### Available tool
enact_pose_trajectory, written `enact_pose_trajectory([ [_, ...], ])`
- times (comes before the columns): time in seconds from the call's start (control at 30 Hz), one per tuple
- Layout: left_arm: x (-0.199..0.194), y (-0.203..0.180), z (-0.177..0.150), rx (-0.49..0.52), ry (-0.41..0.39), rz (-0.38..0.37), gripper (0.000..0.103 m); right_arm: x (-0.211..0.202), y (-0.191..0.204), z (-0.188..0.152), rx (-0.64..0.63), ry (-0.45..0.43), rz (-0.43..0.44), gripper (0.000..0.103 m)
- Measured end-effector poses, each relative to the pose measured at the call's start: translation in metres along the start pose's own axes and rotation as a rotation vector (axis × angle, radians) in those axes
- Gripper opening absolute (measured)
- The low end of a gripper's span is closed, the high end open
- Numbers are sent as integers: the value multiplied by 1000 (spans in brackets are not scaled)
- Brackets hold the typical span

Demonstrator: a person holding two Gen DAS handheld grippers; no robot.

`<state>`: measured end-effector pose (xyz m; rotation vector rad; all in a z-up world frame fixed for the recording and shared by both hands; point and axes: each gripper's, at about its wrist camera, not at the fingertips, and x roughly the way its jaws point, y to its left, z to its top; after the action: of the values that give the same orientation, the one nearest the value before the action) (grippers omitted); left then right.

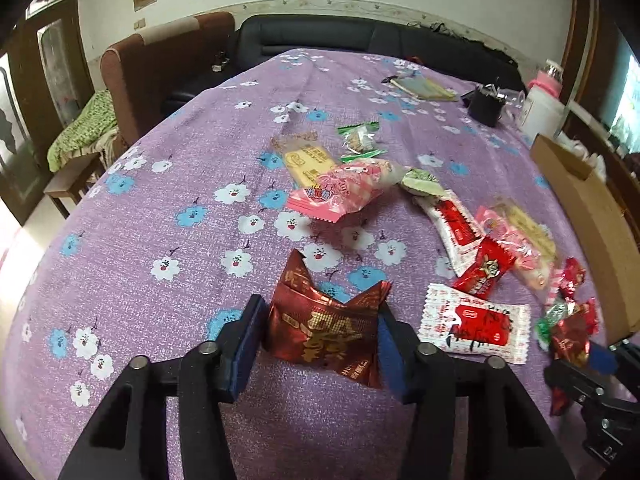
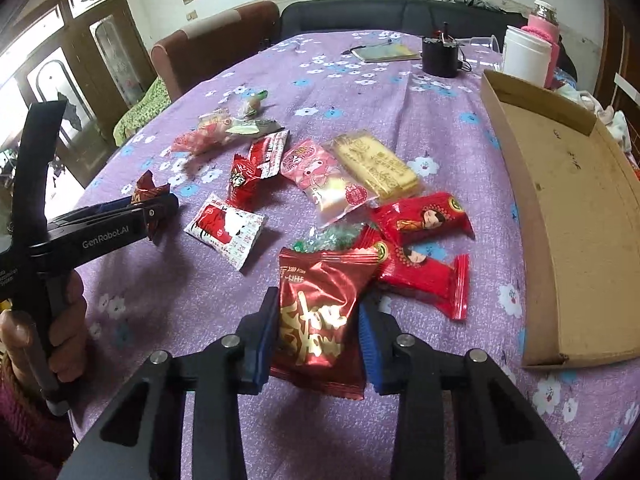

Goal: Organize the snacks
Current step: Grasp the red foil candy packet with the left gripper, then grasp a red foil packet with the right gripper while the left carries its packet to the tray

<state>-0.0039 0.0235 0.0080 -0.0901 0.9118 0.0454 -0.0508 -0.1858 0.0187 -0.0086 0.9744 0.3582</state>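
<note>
My left gripper (image 1: 320, 344) is shut on a dark red foil snack packet (image 1: 324, 332) and holds it just above the purple flowered cloth; it also shows in the right wrist view (image 2: 160, 208). My right gripper (image 2: 318, 340) is shut on a shiny red snack packet (image 2: 316, 312); it also shows at the right edge of the left wrist view (image 1: 592, 360). Several snack packets lie scattered: a pink one (image 2: 324, 180), a yellow biscuit pack (image 2: 376, 164), two red ones (image 2: 420, 216), a white-and-red one (image 2: 224, 228). A shallow cardboard tray (image 2: 560, 208) lies to the right.
At the table's far side stand a black cup (image 2: 440, 56), a white jar (image 2: 526, 56), a pink-sleeved bottle (image 2: 542, 20) and a notebook (image 2: 384, 52). A brown chair (image 2: 216, 44) and a dark sofa (image 2: 360, 14) stand behind the table.
</note>
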Motion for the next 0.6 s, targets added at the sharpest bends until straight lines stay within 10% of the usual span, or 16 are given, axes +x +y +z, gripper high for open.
enact_pose_trajectory([
  [0.6, -29, -3, -3, 19, -90, -147, 53, -43, -26, 6, 88, -137, 45, 35],
])
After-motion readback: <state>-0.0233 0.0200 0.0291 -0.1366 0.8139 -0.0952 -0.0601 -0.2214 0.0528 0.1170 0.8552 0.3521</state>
